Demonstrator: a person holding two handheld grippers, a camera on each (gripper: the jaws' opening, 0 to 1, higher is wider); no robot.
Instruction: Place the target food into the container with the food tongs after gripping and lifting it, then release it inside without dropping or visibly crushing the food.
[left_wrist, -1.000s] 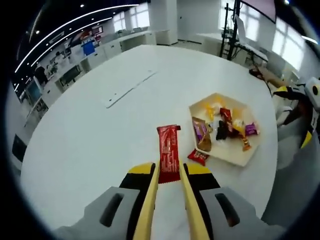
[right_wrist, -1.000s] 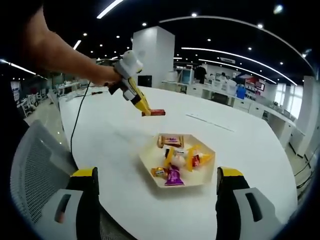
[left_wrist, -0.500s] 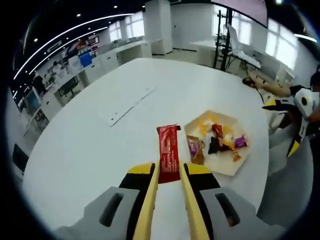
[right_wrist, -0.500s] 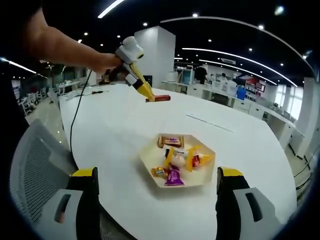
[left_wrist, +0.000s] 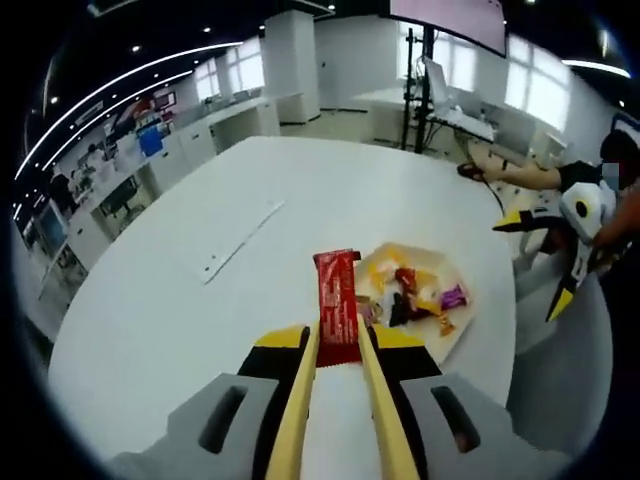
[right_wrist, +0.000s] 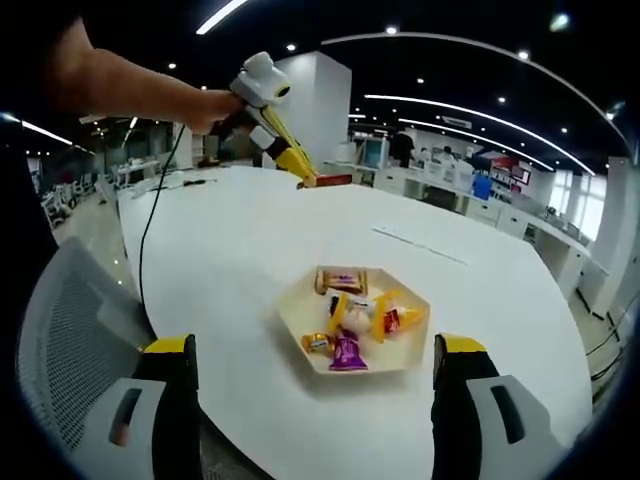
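**risk check: red bar held high above the tray**

left gripper (left_wrist: 336, 365): jaws clamped on the lower end of the red wrapped bar (left_wrist: 337, 317), with most of the bar standing free beyond the jaw tips. judged risk: the hold covers only a short length of a smooth wrapper, so a quick swing or tilt could let the bar pivot or slide out before it is over the tray.

beyond the bar, the hexagonal tray (left_wrist: 463, 325) sits on the white tabletop (left_wrist: 200, 330), already carrying several wrapped candies (left_wrist: 420, 295). in the right gripper view the bar (right_wrist: 333, 180) is well above the tabletop and off to the far side of the tray (right_wrist: 300, 318). judged risk: opening the jaws from this height could make the bar bounce off the candies or land outside the rim. lower first, then open.

tightening the clamp to prevent slip could dent the bar.

right gripper (right_wrist: 315, 400): jaws wide apart, holding nothing, near the tabletop edge.
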